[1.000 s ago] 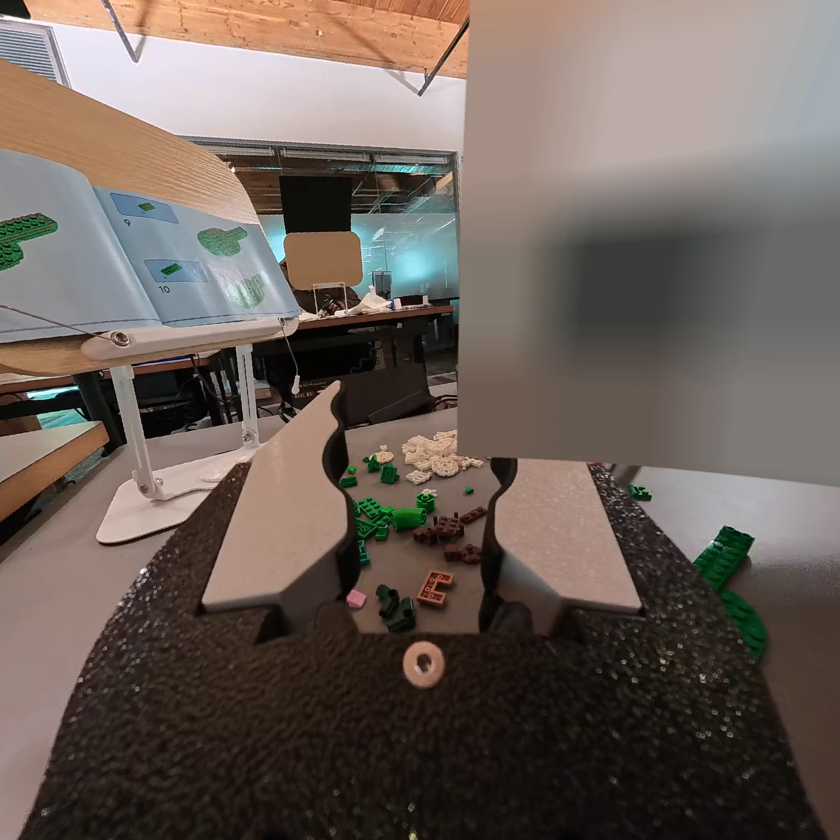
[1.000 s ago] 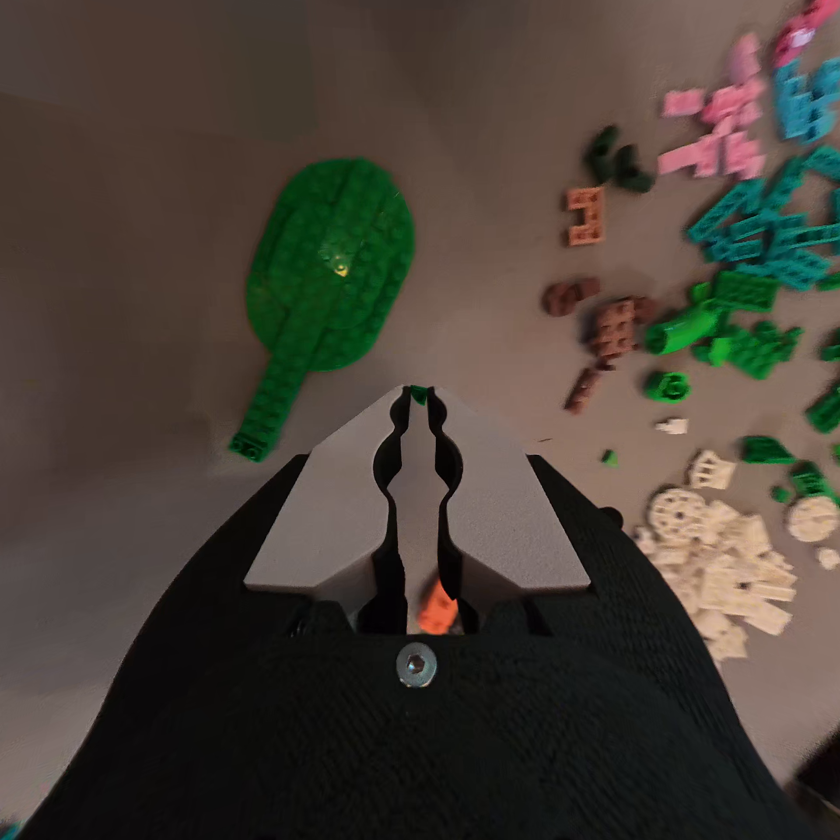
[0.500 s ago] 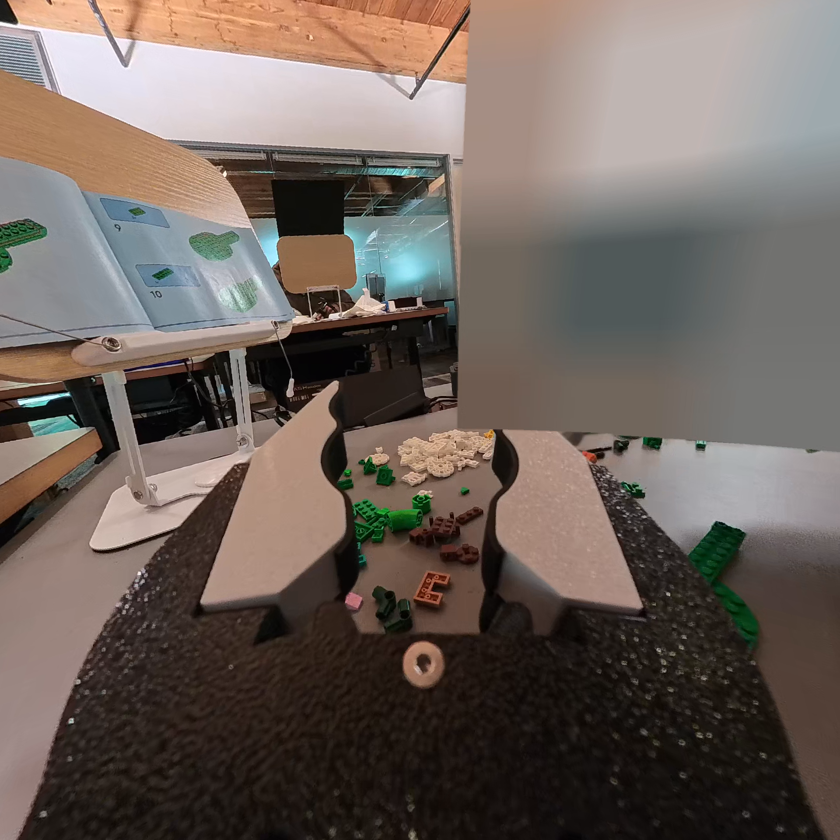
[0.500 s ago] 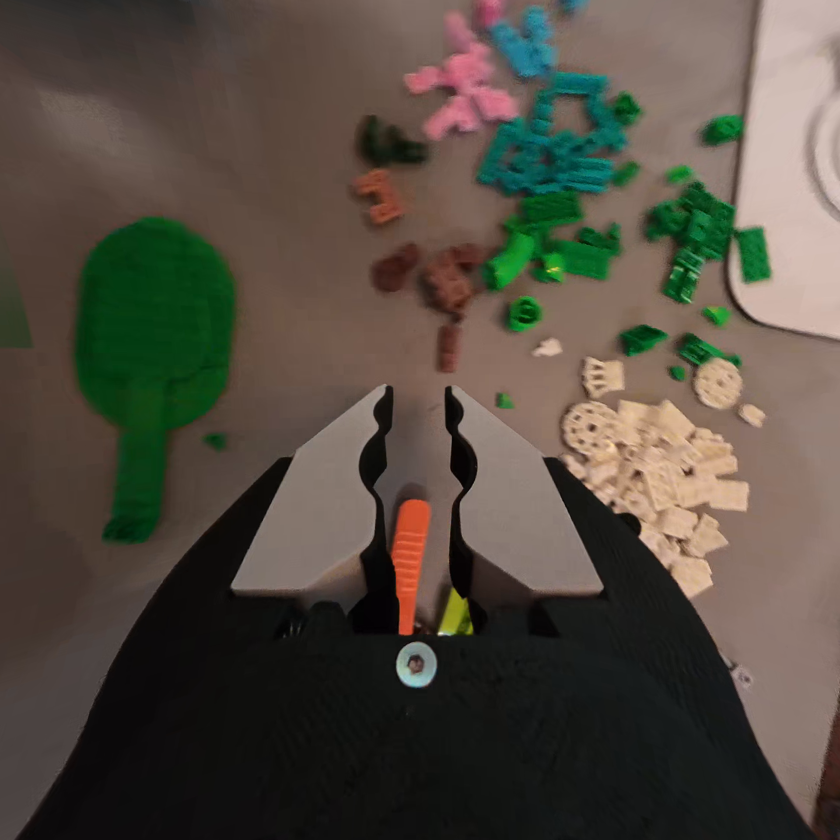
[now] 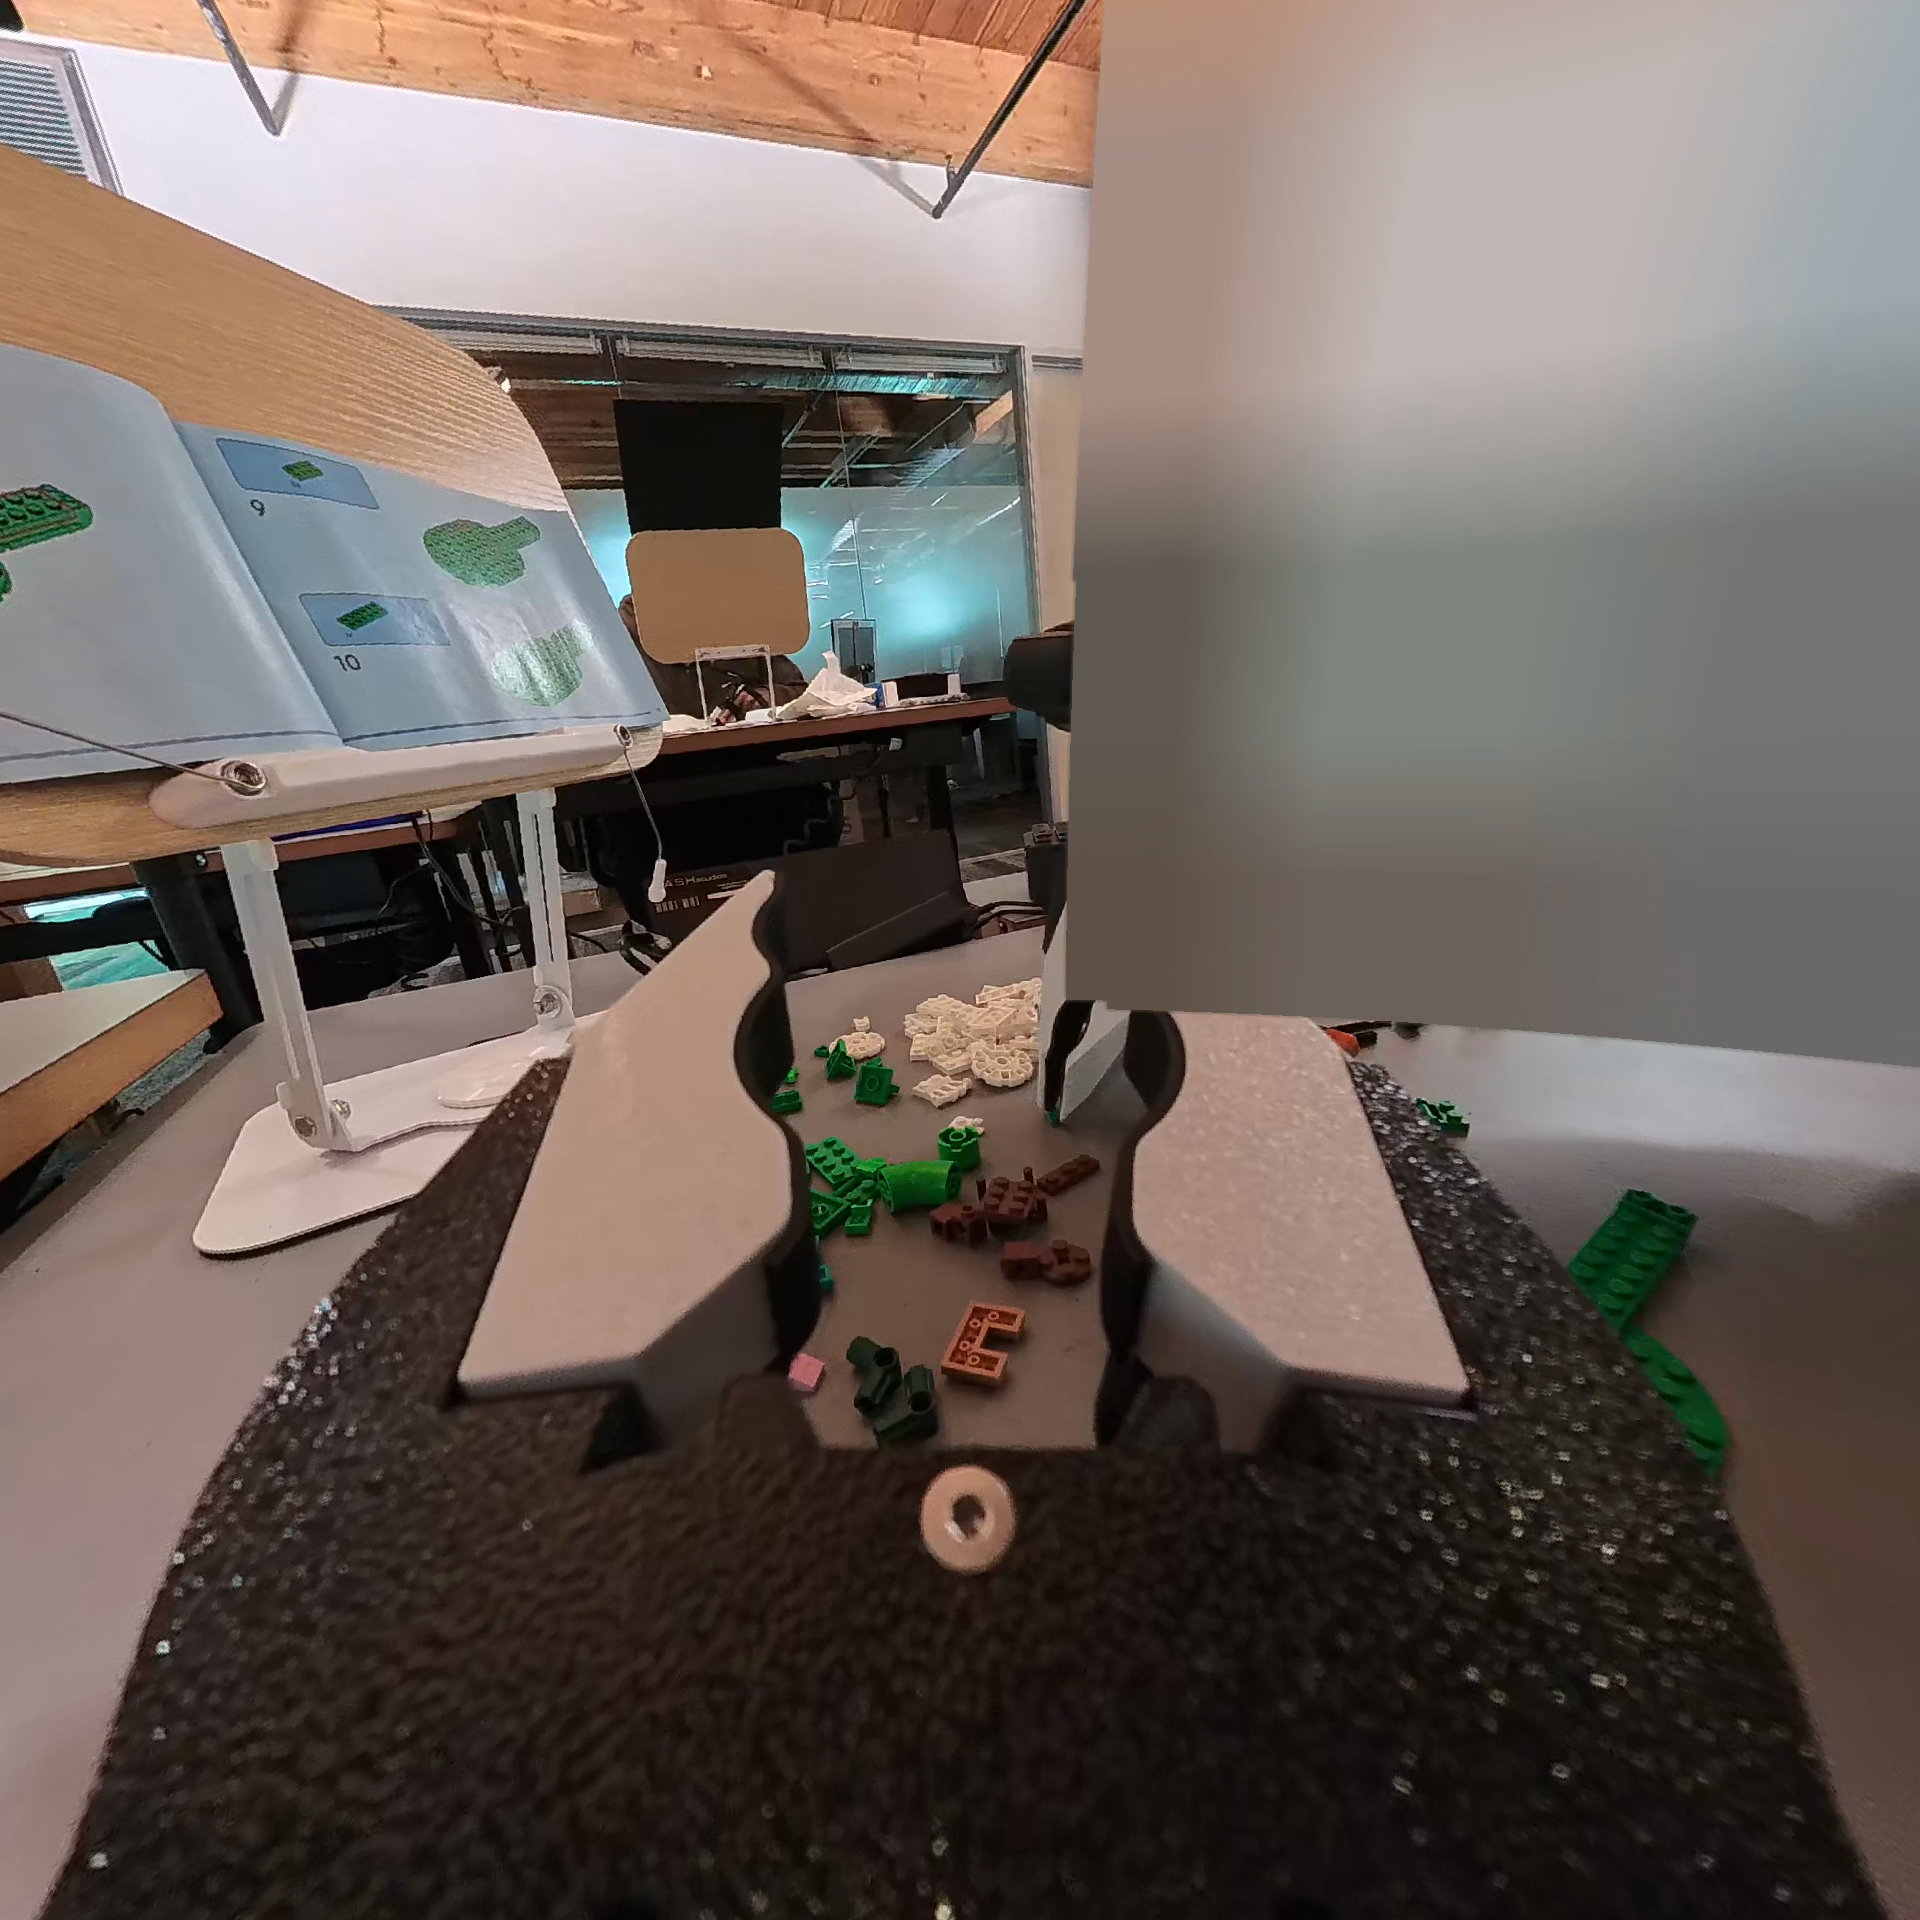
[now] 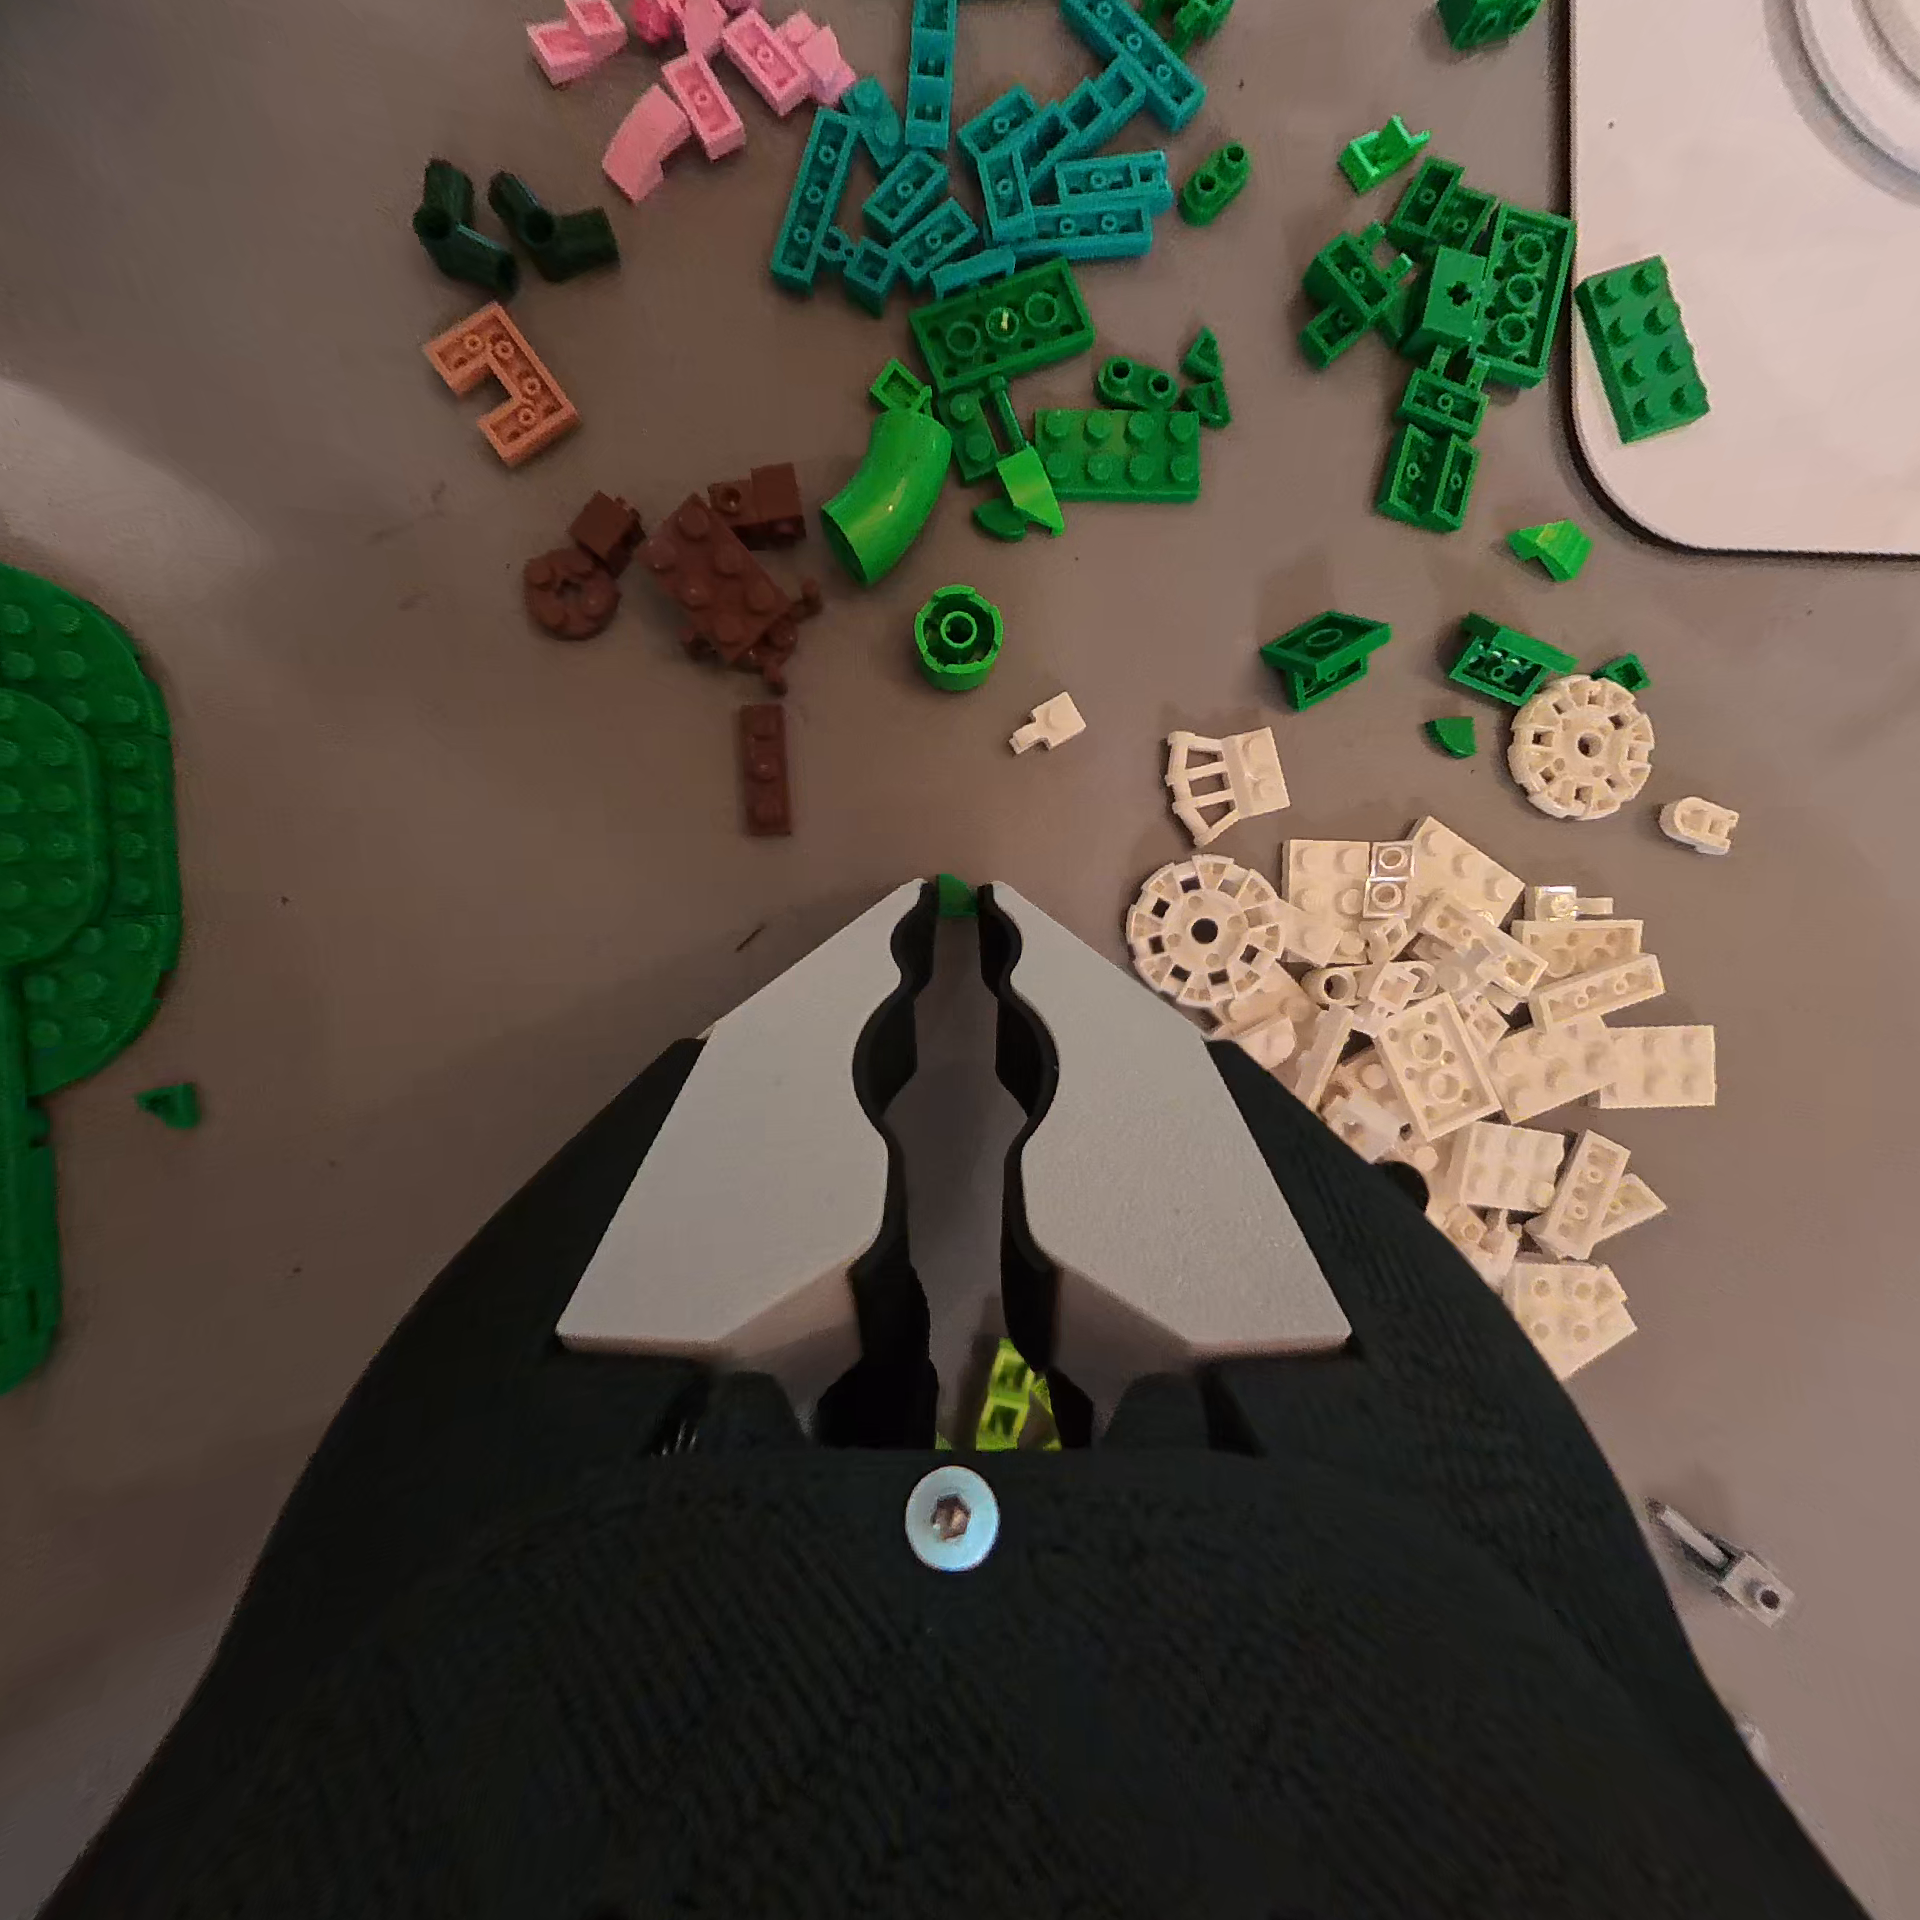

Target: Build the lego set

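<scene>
Now right gripper (image 6: 956, 902) pinches one tiny green piece (image 6: 954, 896), re-closed after spreading; left gripper (image 5: 956, 1049) spread, unchanged (two white wheels (image 6: 1203, 930) right of centre).

Small green brick piece pinched at the tips of the right tongs

The right tongs (image 6: 957, 902) pinch a tiny green piece (image 6: 954, 896) between their tips, low over the grey tabletop (image 6: 416, 883), just beside the heap of white bricks (image 6: 1455, 1039) and near a brown strip (image 6: 766, 769).

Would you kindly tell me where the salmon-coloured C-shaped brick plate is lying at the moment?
In the right wrist view the salmon C-shaped plate lies on the grey table, upper left, just below two dark green connector pieces and left of the brown bricks.
</scene>
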`<action>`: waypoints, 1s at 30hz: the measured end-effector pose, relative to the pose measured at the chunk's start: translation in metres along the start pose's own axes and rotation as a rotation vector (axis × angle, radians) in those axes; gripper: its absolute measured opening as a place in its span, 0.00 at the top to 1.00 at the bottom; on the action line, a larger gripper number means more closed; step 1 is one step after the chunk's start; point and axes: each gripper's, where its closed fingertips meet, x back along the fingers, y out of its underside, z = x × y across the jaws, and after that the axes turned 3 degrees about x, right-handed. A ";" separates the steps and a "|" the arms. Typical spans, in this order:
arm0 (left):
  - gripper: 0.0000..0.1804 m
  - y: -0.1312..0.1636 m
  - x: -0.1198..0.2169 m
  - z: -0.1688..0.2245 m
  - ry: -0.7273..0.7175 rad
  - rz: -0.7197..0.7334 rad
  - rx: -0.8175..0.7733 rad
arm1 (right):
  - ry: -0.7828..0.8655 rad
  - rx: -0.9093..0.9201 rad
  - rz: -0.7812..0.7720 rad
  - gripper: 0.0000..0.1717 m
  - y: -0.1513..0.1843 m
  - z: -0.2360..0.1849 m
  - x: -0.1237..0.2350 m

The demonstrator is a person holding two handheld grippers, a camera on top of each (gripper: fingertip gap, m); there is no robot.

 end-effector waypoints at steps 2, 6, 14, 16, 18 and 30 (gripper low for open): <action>0.66 0.000 0.000 0.000 0.000 -0.001 0.001 | -0.008 0.019 0.016 0.96 -0.002 -0.006 0.004; 0.66 0.000 0.000 -0.001 -0.001 0.000 0.005 | -0.197 0.149 0.089 0.96 -0.011 -0.067 0.022; 0.66 0.001 -0.001 0.000 0.004 -0.002 0.013 | -0.236 0.255 0.040 0.86 -0.003 -0.113 0.025; 0.66 0.001 -0.001 0.000 0.004 -0.003 0.011 | -0.174 0.230 0.105 0.87 -0.022 -0.090 0.028; 0.66 0.001 -0.001 0.000 0.004 -0.004 0.007 | -0.033 0.178 0.137 0.91 -0.041 -0.049 0.024; 0.66 0.001 -0.001 0.000 0.004 -0.004 0.006 | -0.123 0.079 -0.143 0.95 -0.052 0.015 -0.030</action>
